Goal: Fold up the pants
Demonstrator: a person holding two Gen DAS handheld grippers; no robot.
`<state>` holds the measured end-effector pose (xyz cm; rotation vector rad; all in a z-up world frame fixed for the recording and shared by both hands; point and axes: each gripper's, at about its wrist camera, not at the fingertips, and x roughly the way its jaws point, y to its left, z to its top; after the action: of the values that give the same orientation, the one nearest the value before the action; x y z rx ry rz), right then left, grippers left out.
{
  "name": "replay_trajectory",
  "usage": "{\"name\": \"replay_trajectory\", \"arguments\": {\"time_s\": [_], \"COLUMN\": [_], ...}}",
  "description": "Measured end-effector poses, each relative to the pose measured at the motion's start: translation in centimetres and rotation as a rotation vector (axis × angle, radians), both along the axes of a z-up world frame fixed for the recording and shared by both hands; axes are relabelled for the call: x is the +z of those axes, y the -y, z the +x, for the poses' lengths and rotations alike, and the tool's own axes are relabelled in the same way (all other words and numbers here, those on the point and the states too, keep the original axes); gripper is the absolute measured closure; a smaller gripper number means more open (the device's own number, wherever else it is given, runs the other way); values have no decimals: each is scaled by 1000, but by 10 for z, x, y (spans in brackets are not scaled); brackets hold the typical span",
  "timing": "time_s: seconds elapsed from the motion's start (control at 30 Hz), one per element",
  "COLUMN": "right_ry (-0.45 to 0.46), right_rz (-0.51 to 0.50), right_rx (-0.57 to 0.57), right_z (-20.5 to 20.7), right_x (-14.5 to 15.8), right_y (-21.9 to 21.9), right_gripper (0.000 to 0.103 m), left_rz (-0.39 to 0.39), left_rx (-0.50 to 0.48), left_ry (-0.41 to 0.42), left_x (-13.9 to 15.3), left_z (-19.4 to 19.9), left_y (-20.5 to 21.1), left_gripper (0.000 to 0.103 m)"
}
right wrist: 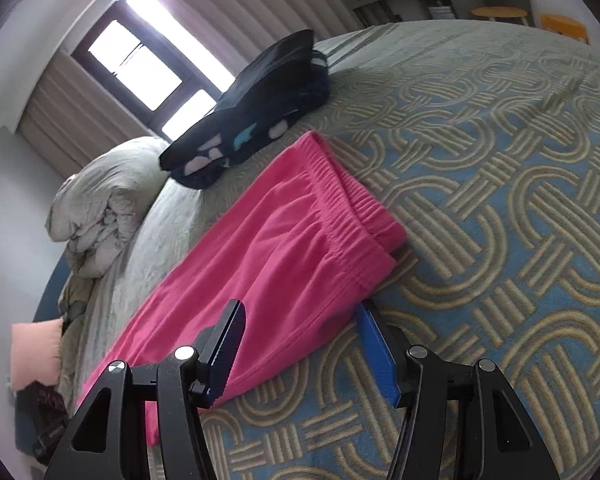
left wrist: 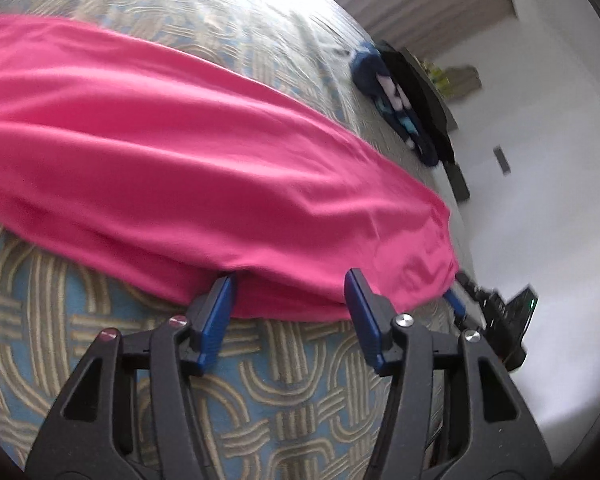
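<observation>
Pink pants (left wrist: pixel 172 152) lie folded lengthwise on a bed with a blue and beige patterned cover (left wrist: pixel 260 408). In the right wrist view the pants (right wrist: pixel 268 248) stretch from the elastic waistband (right wrist: pixel 352 200) down to the lower left. My left gripper (left wrist: pixel 290 296) is open, its blue pads at the near edge of the pink cloth, by its end. My right gripper (right wrist: pixel 300 324) is open, its jaws either side of the near edge of the pants below the waistband. The other gripper (left wrist: pixel 496 312) shows at the right of the left wrist view.
A dark folded garment pile (right wrist: pixel 256 104) lies on the bed beyond the pants; it also shows in the left wrist view (left wrist: pixel 396 92). A grey bundled duvet (right wrist: pixel 100 200) sits at the bed's left edge. A window (right wrist: pixel 148 68), desk and chairs (right wrist: pixel 500 4) stand beyond.
</observation>
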<state>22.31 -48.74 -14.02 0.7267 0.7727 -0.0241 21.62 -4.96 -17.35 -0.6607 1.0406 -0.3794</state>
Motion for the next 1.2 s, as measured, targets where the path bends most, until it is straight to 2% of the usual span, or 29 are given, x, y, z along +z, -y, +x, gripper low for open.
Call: {"name": "replay_trajectory", "arguments": {"time_s": [0.07, 0.13, 0.2, 0.3, 0.33, 0.4, 0.5, 0.67, 0.8, 1.0, 1.07, 1.13, 1.2], "right_ry": [-2, 3, 5, -2, 0, -15, -2, 3, -2, -7, -13, -16, -21], "right_rz": [2, 19, 31, 41, 42, 36, 99, 68, 82, 48, 49, 52, 64], "right_rx": [-20, -28, -44, -71, -89, -121, -121, -114, -122, -114, -107, -95, -86], "right_z": [-3, -1, 3, 11, 12, 15, 13, 5, 7, 10, 11, 13, 14], "right_x": [-1, -5, -6, -5, -5, -10, -19, -16, -18, -15, -15, -15, -13], "right_y": [2, 4, 6, 9, 10, 15, 21, 21, 24, 22, 23, 24, 26], "right_gripper": [44, 44, 44, 46, 50, 87, 95, 97, 97, 97, 97, 96, 91], "left_rz": [-2, 6, -20, -34, -19, 2, 23, 18, 11, 30, 7, -14, 12], "left_rx": [47, 103, 147, 158, 150, 144, 138, 138, 135, 132, 130, 121, 127], "left_ry": [11, -2, -36, -35, -26, -16, -7, -5, -9, -1, -11, -22, -18], "left_x": [-1, -6, -15, -21, -20, -18, -16, -16, -16, -14, -15, -14, -10], "left_z": [2, 7, 10, 7, 6, 2, 0, -2, -9, -15, -17, -20, -28], "left_y": [-4, -11, -17, -20, -18, -16, -13, -10, -7, -3, -6, -14, -29], "left_gripper": [47, 70, 86, 96, 97, 98, 99, 99, 100, 99, 98, 98, 96]}}
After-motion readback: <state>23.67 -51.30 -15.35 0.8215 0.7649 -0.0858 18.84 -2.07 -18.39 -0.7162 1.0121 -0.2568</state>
